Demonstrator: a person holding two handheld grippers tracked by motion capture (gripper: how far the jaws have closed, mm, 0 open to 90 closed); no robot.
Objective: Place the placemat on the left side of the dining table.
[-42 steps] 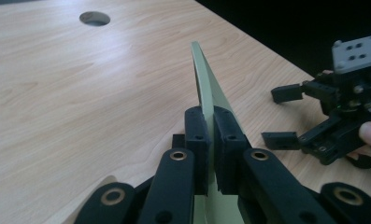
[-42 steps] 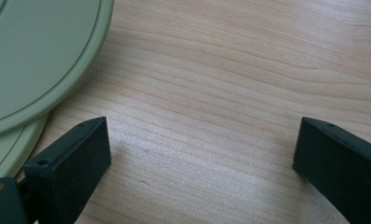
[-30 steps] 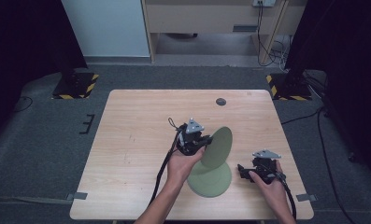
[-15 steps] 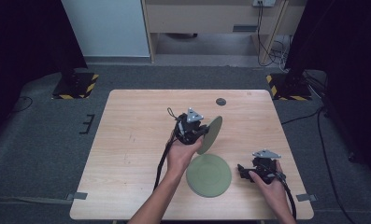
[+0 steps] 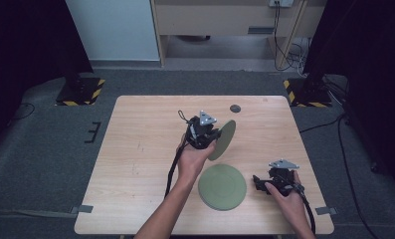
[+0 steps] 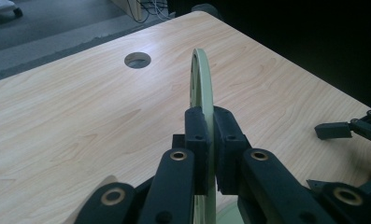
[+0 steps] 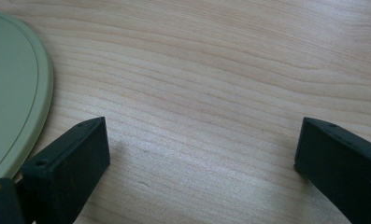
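The green plate (image 5: pixel 223 140), thin and stiff, is seen in the high view at frame centre, held on edge above the table (image 5: pixel 135 164) by the left gripper (image 5: pixel 207 138); a second plate (image 5: pixel 222 186) lies flat below. In the left gripper view, the jaws are clamped on its rim, a hold judged sound though slippery. In the right gripper view, the right gripper (image 7: pixel 202 154) is held open, empty, beside the flat plate.

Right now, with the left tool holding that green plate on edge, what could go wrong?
1. The left tool pinches the thin pale-green round plate only near its rim, so it could pivot or slip and drop onto the light wooden table.
2. The second green round plate lies flat right below; a fall could strike it.
3. The open right tool sits beside that flat plate and could nudge it.
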